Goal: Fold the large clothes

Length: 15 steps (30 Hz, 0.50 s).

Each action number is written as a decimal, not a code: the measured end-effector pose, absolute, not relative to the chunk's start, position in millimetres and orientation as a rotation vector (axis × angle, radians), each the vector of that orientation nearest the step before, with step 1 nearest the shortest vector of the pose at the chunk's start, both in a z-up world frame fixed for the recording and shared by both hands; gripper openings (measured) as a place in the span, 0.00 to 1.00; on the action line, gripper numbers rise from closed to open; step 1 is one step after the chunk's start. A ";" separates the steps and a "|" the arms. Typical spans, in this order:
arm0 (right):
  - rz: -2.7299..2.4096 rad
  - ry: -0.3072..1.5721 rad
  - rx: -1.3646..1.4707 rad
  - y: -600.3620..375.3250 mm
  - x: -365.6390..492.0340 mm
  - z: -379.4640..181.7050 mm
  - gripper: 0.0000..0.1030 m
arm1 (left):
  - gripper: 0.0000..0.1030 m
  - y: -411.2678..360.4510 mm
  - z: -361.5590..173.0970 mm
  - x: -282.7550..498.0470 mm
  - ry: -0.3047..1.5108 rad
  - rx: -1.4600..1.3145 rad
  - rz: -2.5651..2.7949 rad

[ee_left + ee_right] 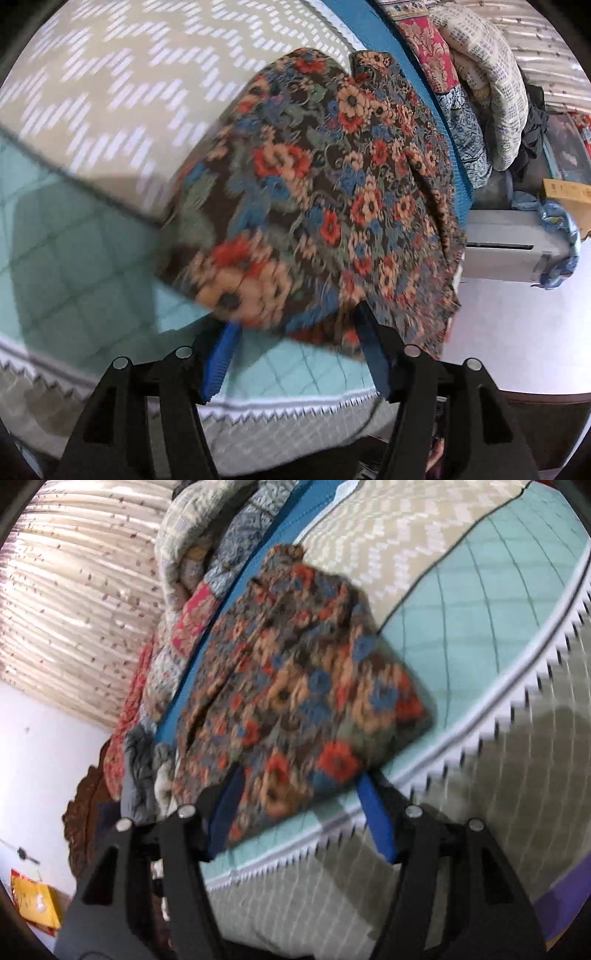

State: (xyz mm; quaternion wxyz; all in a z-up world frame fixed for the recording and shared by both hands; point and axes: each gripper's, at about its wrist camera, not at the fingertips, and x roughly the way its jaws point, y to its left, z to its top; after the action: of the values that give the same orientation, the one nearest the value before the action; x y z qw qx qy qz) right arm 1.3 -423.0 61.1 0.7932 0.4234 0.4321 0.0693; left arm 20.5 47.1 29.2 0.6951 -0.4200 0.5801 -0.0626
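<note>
While lying folded on the quilted mint bed (74, 266), the woven floral garment (314, 192) is overhanging both released grippers, left gripper (295, 354) and right gripper (299, 812), their blue fingers spreading wide beneath its edge.

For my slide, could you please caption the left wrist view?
Open left tongs straddle the folded floral garment on the bed.
</note>
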 end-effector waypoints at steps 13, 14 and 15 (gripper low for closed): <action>0.148 0.839 0.826 -424.9 21.9 118.3 0.05 | 0.16 46.5 90.4 11.2 1.161 -0.701 -0.119; 0.156 0.827 0.814 -424.0 17.7 124.9 0.05 | 0.16 46.5 101.8 4.2 1.136 -0.674 -0.130; 0.164 0.814 0.804 -423.6 11.5 131.6 0.05 | 0.16 46.6 111.7 -3.0 1.117 -0.653 -0.140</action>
State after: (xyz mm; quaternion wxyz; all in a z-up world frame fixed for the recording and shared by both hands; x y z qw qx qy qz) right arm 11.5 -423.6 131.6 0.8377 0.3799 0.3847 0.0774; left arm -3.0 46.6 111.7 0.7958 -0.3039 0.5197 -0.0651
